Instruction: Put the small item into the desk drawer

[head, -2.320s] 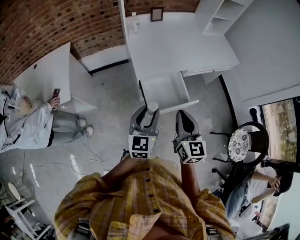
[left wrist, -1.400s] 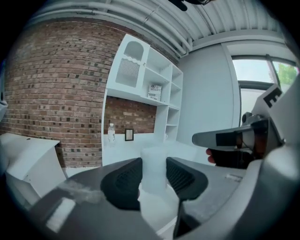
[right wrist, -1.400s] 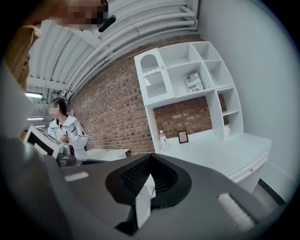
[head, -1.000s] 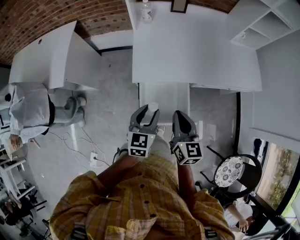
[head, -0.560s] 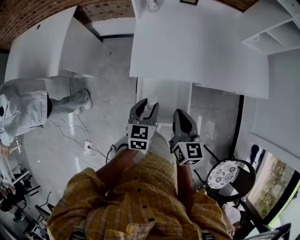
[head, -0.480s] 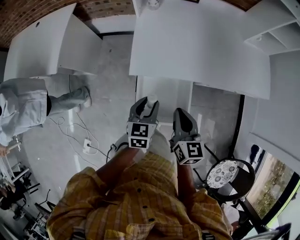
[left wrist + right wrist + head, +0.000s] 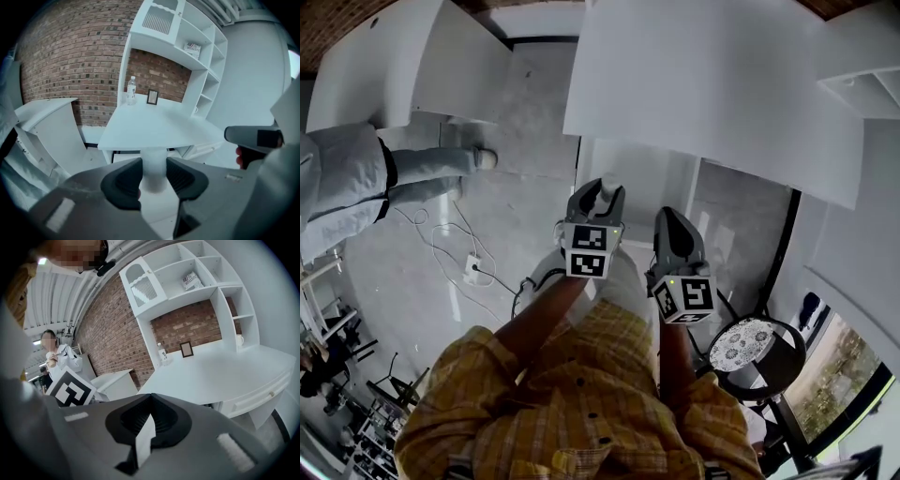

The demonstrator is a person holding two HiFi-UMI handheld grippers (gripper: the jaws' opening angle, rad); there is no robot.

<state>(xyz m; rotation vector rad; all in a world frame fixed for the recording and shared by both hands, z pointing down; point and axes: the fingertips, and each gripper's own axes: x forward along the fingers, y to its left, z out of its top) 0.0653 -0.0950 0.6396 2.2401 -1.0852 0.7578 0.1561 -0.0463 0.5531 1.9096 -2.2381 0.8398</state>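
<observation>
The small item (image 7: 606,192) is a white cylinder, and my left gripper (image 7: 596,201) is shut on it just in front of the open desk drawer (image 7: 652,173). In the left gripper view the cylinder (image 7: 153,169) stands upright between the two dark pads (image 7: 126,180), with the white desk (image 7: 154,124) behind it. My right gripper (image 7: 677,234) hovers to the right of the left one, at the drawer's front corner. In its own view the right gripper (image 7: 148,420) has its jaws together with nothing held.
A bottle (image 7: 131,90) and a picture frame (image 7: 152,97) stand at the back of the desk under white shelves (image 7: 187,42). A second white table (image 7: 394,56) and a standing person (image 7: 337,178) are at the left. A cable (image 7: 459,272) lies on the floor. A patterned chair (image 7: 745,342) is at the right.
The desk and its open drawer have come closer below both grippers. The left gripper still holds the white cylinder, and the right stays shut.
</observation>
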